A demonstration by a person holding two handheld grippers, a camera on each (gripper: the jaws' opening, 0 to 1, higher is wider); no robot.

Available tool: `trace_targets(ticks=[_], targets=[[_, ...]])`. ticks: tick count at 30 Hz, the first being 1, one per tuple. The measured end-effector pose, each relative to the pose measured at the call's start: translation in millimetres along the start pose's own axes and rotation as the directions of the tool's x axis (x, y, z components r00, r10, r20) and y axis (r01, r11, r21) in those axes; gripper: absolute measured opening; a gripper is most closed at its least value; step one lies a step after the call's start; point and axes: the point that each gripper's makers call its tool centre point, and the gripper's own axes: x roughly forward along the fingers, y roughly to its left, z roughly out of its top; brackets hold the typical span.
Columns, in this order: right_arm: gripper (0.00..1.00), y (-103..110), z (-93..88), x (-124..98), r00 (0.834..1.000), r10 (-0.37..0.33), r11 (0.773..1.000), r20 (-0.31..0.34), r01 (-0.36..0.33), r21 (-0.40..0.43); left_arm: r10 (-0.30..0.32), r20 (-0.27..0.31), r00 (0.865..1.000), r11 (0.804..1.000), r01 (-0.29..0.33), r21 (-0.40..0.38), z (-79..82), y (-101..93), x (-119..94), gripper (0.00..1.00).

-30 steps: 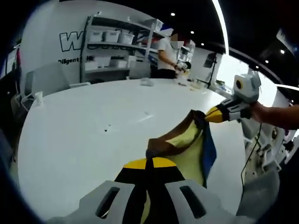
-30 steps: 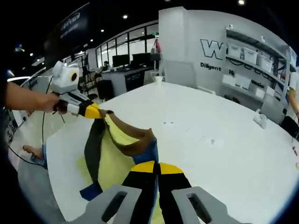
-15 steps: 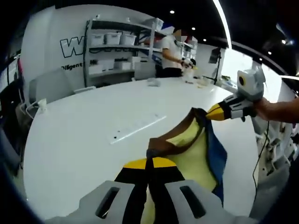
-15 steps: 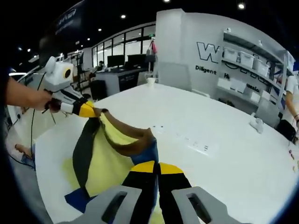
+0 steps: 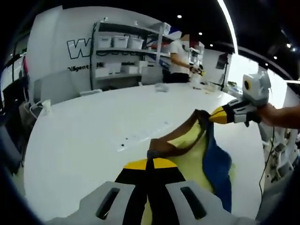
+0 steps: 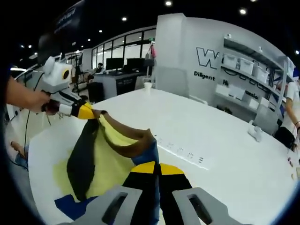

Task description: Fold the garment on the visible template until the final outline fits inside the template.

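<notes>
Your left gripper (image 5: 149, 161) is clamped narrow on the brown edge of the garment (image 5: 199, 150), right at its yellow tips. Your right gripper (image 6: 158, 165) pinches that same brown edge just as tightly. Between the 2 claws the cloth hangs stretched and lifted, its yellow panel and dark blue part draping toward the white table (image 6: 225, 150) below. Ahead of the right claw, faint template marks (image 6: 180, 152) lie on the table.
</notes>
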Motion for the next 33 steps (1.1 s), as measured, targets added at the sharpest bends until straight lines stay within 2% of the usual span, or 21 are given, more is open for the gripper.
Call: trace_targets(ticks=[4, 9, 20, 23, 28, 31, 33], targets=[[0.00, -3, -6.0, 8, 1.000, 0.004, 1.000, -0.016, -0.005, -0.016, 0.006, -0.013, 1.000, 0.999, -0.005, 0.032, -2.7, 4.2, 8, 0.00], [0.00, -6, -19.6, 17, 0.999, -0.004, 1.000, -0.041, 0.004, 0.011, 0.015, -0.033, 0.999, 0.998, -0.013, 0.055, -11.1, 5.1, 19, 0.00], [0.00, -8, -60.0, 39, 0.994, 0.000, 0.996, -0.110, 0.010, 0.087, 0.021, -0.095, 0.995, 1.000, -0.019, 0.018, -39.8, 6.2, 42, 0.00], [0.00, -7, -70.4, 46, 0.990, 0.005, 0.997, -0.139, 0.005, 0.073, 0.017, -0.112, 0.994, 0.999, -0.022, -0.043, -46.5, 7.1, 48, 0.00], [0.00, -6, -79.1, 53, 0.987, 0.001, 0.995, -0.162, 0.014, 0.095, 0.023, -0.129, 0.991, 0.999, -0.027, -0.024, -55.7, 8.3, 55, 0.00], [0.00, -10, -79.8, 58, 0.986, -0.025, 1.000, -0.162, 0.027, 0.008, 0.033, -0.145, 0.989, 0.999, -0.029, 0.031, -60.0, 10.2, 56, 0.01], [0.00, -11, -78.2, 62, 0.987, -0.030, 0.999, -0.158, 0.031, 0.004, 0.053, -0.145, 0.988, 0.995, -0.041, 0.087, -59.9, 14.6, 58, 0.01]])
